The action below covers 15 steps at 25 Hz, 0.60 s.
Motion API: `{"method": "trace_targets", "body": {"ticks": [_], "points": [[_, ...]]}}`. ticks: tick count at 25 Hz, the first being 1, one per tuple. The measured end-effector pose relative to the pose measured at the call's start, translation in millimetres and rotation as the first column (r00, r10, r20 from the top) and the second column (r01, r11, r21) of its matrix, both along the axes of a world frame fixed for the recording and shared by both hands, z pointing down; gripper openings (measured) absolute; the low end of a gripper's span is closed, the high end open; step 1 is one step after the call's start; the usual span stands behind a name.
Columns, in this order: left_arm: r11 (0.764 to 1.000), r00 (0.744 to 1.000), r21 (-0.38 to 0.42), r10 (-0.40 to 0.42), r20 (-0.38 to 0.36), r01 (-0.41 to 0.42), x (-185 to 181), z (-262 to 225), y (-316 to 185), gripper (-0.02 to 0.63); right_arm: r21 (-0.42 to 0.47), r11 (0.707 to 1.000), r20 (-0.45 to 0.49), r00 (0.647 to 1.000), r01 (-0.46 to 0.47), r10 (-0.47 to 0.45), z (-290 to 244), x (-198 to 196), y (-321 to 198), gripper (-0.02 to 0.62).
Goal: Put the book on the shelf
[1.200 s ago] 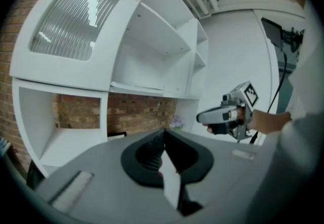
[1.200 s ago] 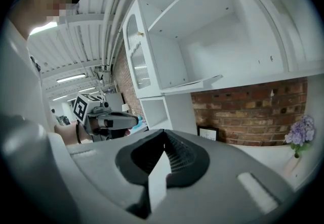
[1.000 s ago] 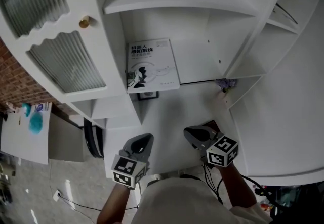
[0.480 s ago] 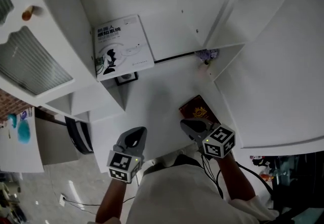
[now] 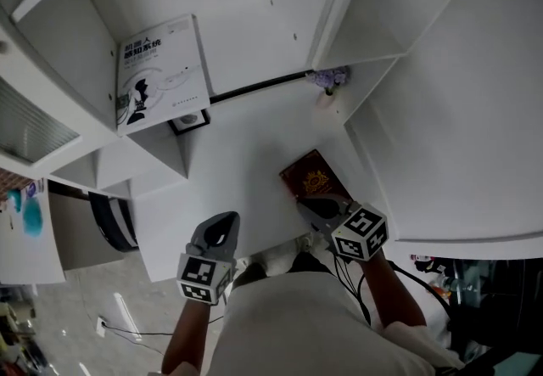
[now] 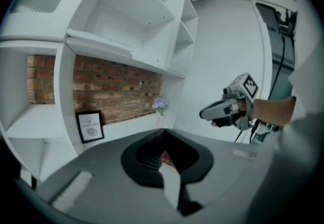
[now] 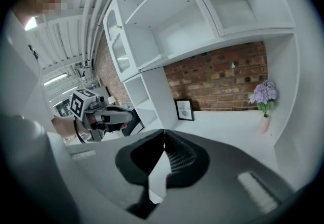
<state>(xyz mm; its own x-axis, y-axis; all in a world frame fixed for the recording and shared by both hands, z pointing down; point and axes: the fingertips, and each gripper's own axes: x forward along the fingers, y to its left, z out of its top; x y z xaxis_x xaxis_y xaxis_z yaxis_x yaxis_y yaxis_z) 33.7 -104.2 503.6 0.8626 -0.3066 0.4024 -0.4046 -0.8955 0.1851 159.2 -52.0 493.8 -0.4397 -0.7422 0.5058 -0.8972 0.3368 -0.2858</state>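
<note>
White shelving (image 5: 356, 18), white surface (image 5: 246, 154): maroon book (image 5: 312, 181) lies flat, seemingly just beyond my right gripper (image 5: 307, 206). Both jaws together, empty; left gripper (image 5: 222, 226) idle. Step: approach. Next I open right jaws, pinch book's near edge.

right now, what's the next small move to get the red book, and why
Probably open the right tool and ease it to the near edge of the dark red book. The book lies flat on the white counter just ahead of that tool, whose jaws are shut on nothing.
</note>
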Motion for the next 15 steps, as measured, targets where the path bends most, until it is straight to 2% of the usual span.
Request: {"method": "trace_targets", "body": {"ticks": [15], "points": [[0.997,0.996,-0.034,-0.063,0.069,0.065,96,50,54,0.008,-0.124,0.991,0.037,0.998,0.048,-0.044,65,111,50,0.01]]}}
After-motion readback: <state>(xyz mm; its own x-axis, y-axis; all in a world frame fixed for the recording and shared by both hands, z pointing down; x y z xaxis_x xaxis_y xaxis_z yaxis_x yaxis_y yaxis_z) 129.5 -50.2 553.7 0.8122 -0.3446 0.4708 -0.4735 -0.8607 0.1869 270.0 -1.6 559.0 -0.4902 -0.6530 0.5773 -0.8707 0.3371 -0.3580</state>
